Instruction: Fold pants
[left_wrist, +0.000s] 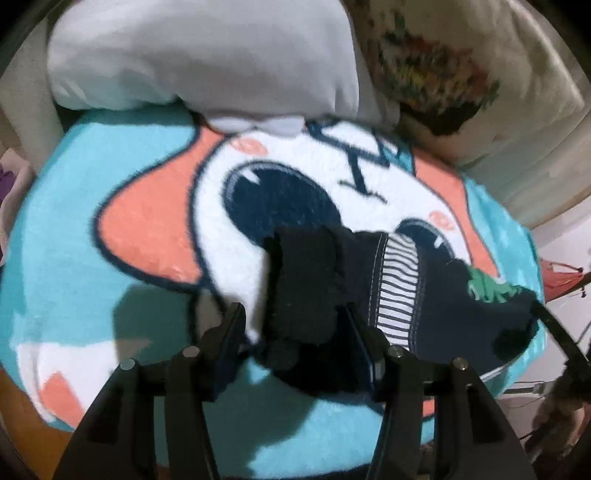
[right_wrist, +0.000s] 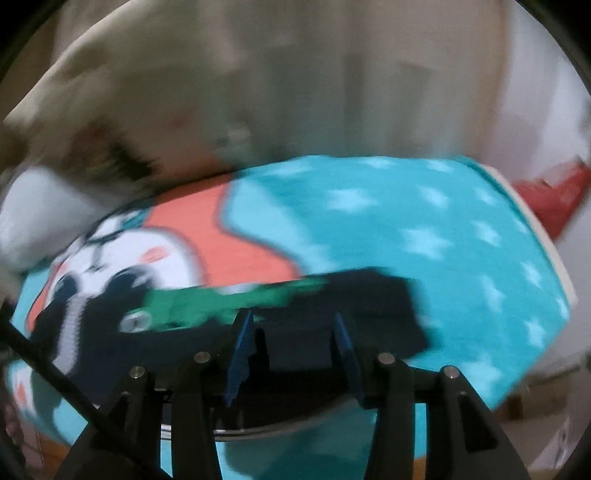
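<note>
A cartoon-print turquoise blanket covers the bed beneath a grey pillow.

Both wrist views look closely down across the blanket; both share the pants.

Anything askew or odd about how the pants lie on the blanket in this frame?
Yes. The dark pants lie bunched rather than flat on the cartoon blanket, with striped lining and a green patch exposed. A fuzzy black wad sits between the left gripper's jaws. The right gripper straddles the fabric edge. Blur hides finer detail.
</note>
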